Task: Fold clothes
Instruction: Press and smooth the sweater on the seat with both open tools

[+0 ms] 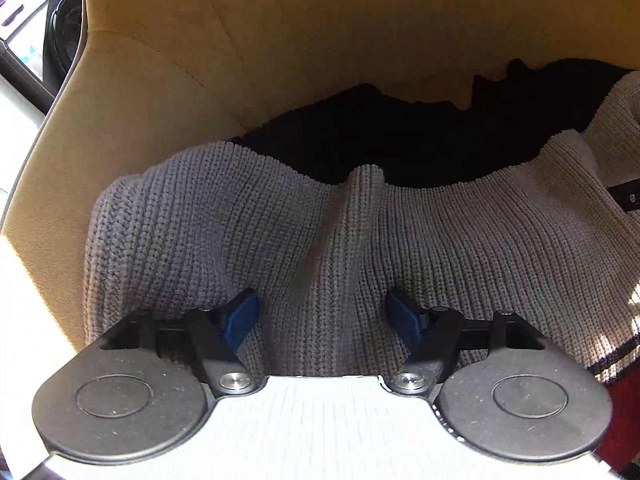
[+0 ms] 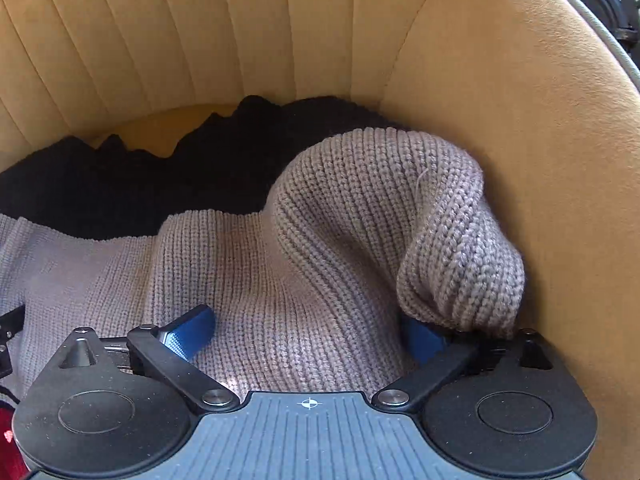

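Note:
A grey ribbed knit sweater [image 1: 440, 240] lies spread across the seat of a tan chair [image 1: 280, 20]. My left gripper [image 1: 322, 320] points down onto it with its blue pads [image 1: 240, 320] wide apart; flat knit lies between them and a raised crease runs away from the gap. In the right wrist view the same sweater [image 2: 224, 264] fills the foreground. My right gripper [image 2: 308, 328] stands fully open on it. A bunched roll of the knit [image 2: 460, 260] sags over the right finger, hiding most of its pad. A black garment [image 2: 120, 184] lies beneath, toward the chair back.
The chair's padded back [image 2: 200, 40] and curved side wall [image 2: 500, 100] close in tightly around the clothes. A red cloth [image 1: 624, 420] with dark stripes [image 1: 612, 356] shows at the sweater's edge. Dark gear [image 1: 64, 32] stands outside the chair.

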A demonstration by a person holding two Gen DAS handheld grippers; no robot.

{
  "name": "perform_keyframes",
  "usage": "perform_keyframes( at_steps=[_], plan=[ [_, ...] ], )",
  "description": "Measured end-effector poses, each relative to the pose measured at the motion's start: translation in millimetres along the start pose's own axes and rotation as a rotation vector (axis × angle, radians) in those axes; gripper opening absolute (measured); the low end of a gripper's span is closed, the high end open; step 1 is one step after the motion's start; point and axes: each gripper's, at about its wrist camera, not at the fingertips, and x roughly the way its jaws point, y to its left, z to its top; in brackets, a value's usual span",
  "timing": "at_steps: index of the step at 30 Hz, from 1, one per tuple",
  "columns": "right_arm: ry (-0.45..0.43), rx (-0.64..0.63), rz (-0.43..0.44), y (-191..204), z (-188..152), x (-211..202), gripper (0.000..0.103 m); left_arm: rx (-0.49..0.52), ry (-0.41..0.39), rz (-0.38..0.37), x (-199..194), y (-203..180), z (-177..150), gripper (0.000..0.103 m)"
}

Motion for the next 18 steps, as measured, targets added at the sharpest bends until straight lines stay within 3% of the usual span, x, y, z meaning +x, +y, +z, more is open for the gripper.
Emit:
perform_keyframes(
  at_steps=[7,11,14,18],
  plan=[
    [-0.027,0.01,-0.028,1,-11,4,0.102,-0.085,0.037,-0.032,10,12,13,0.075],
    [-0.059,0.03,0.026,-4,-22,-37,0.096,-0.095,-0.002,-0.059,-20,13,7,0.072],
    [-0.127,0.042,0.102,-1,-24,-67,0.097,-0.117,-0.063,-0.098,-50,5,8,0.079],
    [-0.09,0.023,0.137,20,-3,-45,0.098,-0.046,-0.068,-0.112,-50,-8,11,0.08]
  ],
)
